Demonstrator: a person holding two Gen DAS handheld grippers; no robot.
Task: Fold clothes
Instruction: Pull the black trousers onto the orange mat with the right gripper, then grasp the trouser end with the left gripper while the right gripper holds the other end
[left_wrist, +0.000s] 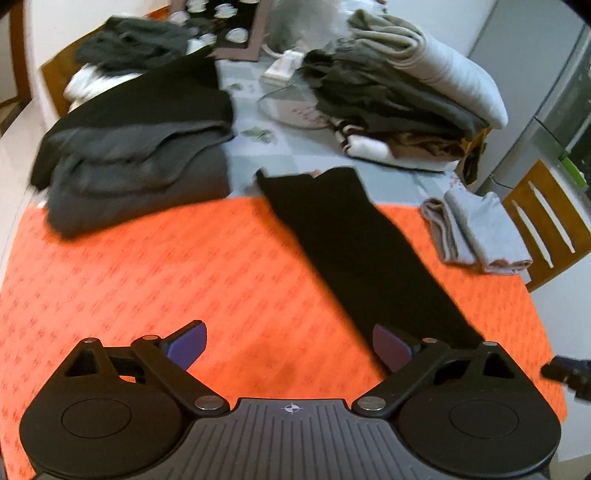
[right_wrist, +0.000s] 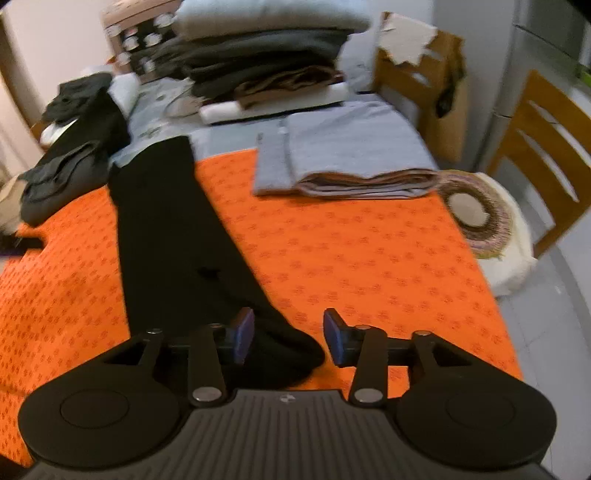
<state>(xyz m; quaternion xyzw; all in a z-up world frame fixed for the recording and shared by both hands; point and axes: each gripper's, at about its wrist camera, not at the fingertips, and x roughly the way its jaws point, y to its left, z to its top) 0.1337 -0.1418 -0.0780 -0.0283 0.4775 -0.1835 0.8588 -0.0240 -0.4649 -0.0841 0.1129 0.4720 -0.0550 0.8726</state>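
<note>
A long black garment (left_wrist: 354, 251) lies stretched out on the orange tablecloth (left_wrist: 184, 266), running away from me toward the table's far side. My left gripper (left_wrist: 288, 349) is open just above the cloth, its right finger beside the garment's near end. In the right wrist view the same black garment (right_wrist: 166, 229) runs from the far left down to my right gripper (right_wrist: 288, 336). That gripper is open, and the garment's rounded near end lies between its blue pads (right_wrist: 243, 332) without being clamped.
A folded grey-blue garment (right_wrist: 343, 155) sits at the right of the table. Dark folded clothes (left_wrist: 136, 147) are stacked at the left, and a tall pile of clothes (left_wrist: 399, 74) is at the back. A wooden chair (right_wrist: 543, 147) and a woven mat (right_wrist: 476, 210) stand off the right edge.
</note>
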